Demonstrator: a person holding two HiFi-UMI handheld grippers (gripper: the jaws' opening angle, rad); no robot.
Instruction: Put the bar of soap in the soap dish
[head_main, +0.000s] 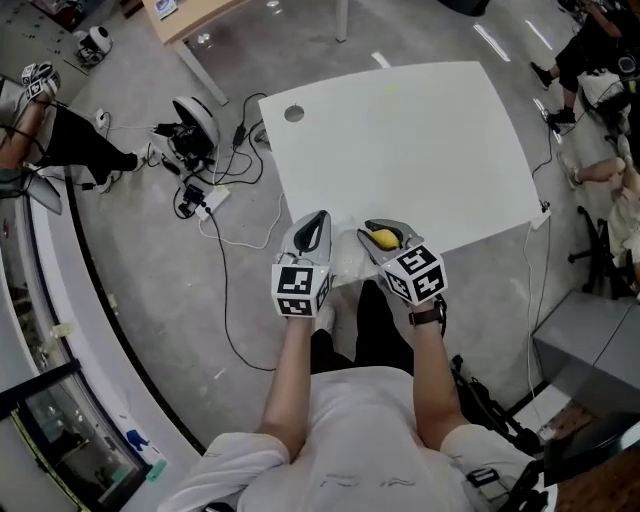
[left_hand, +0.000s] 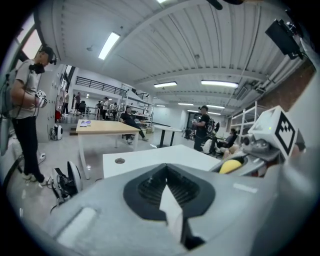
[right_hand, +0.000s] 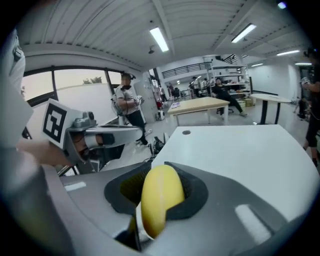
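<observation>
Yellow against the white, a bar of soap (head_main: 382, 238) is seen in the head view clamped in the right gripper (head_main: 391, 231), just above the near edge of a white table (head_main: 400, 150). The left gripper (head_main: 311, 222) is held just beside it over the same edge, the two near each other but apart. Each gripper is carried on a bare forearm, and a white shirt (head_main: 350, 430) is seen below. Cables (head_main: 225, 200) are strewn over the grey floor to the left of the table.

In the left gripper view, the jaws are shown pressed together. A thin white sliver is seen at their seam, and what it is cannot be told. The right gripper is seen at the right, with its cube of square markers (left_hand: 277, 131) uppermost and the soap showing yellow between its jaws. The white table is spread out beyond, and a wooden table (left_hand: 102, 127) is set farther back. A person (left_hand: 25, 100) is seen standing at the far left.

In the right gripper view, the jaws are shown closed on the soap, which is gripped by its lower part and stands up out of the black pads. The left gripper is seen at the left. The white table lies ahead and to the right, and a round hole (right_hand: 186, 132) is cut near its far corner.
</observation>
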